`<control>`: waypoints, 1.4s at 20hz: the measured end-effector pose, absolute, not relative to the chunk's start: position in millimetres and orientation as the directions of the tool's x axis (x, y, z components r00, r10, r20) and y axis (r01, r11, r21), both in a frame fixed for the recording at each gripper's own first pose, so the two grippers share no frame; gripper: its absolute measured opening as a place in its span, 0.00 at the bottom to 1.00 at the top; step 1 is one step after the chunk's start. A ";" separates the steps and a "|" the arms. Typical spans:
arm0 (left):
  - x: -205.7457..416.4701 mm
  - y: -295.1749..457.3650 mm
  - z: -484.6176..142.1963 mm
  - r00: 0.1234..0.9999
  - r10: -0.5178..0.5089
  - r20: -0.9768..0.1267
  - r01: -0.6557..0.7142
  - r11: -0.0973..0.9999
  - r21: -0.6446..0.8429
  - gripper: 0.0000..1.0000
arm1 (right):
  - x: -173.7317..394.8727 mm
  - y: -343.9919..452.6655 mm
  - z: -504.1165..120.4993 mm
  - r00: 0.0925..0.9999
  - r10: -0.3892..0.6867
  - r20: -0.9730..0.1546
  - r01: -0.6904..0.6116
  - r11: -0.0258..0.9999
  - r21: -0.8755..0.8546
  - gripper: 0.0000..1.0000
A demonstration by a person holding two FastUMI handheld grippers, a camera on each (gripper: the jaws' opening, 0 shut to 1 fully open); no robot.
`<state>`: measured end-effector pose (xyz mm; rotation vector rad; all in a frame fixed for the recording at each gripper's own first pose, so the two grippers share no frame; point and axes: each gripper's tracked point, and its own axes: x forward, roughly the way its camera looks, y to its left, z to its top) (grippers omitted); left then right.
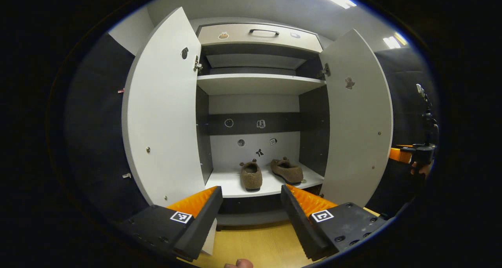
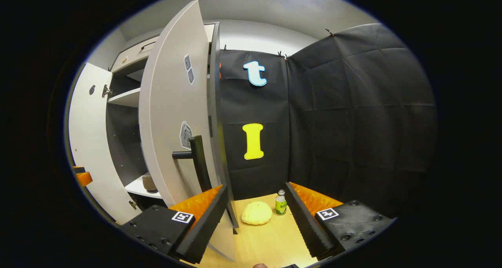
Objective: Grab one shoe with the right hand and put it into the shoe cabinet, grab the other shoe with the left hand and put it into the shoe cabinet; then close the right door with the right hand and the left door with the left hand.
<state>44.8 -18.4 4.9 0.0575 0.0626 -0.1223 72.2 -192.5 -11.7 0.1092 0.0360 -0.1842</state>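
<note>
Both brown fuzzy slippers point(image 1: 270, 173) already on the white cabinet's bottom shelf point(image 1: 235, 185). Right gripper point(image 2: 255, 217) agape beside the right door's black bar handle point(image 2: 198, 162) (left gripper point(image 1: 251, 217) likewise empty, spread); best pushed shut from outside.

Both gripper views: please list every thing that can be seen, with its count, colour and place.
shoe cabinet: one, white with dark inner walls, in front of the left tongs.
doors: two, white, both open; left door, right door with a black handle.
drawer: one, pale, at the cabinet top, shut.
shoes: two, brown, on the bottom shelf.
bottle: one, green label, on the wooden floor.
yellow lump: one, beside the bottle.
left tongs: open, empty.
right tongs: open, empty, by the right door's handle.
</note>
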 end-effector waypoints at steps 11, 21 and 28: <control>17.3 21.2 13.5 0.995 -0.085 -0.045 0.087 0.994 0.059 0.94 | 84.1 -88.3 -13.9 0.999 -0.031 -0.039 0.035 0.993 0.113 0.97; -3.4 106.0 26.8 0.998 0.054 -0.016 -0.053 0.998 0.046 0.94 | 78.5 36.3 -24.0 0.980 0.189 -0.060 -0.183 0.979 0.088 0.99; 0.0 193.3 31.0 0.984 0.177 0.005 -0.177 0.980 0.092 0.94 | 59.1 40.0 -19.7 0.987 0.156 -0.049 -0.152 0.986 0.066 0.99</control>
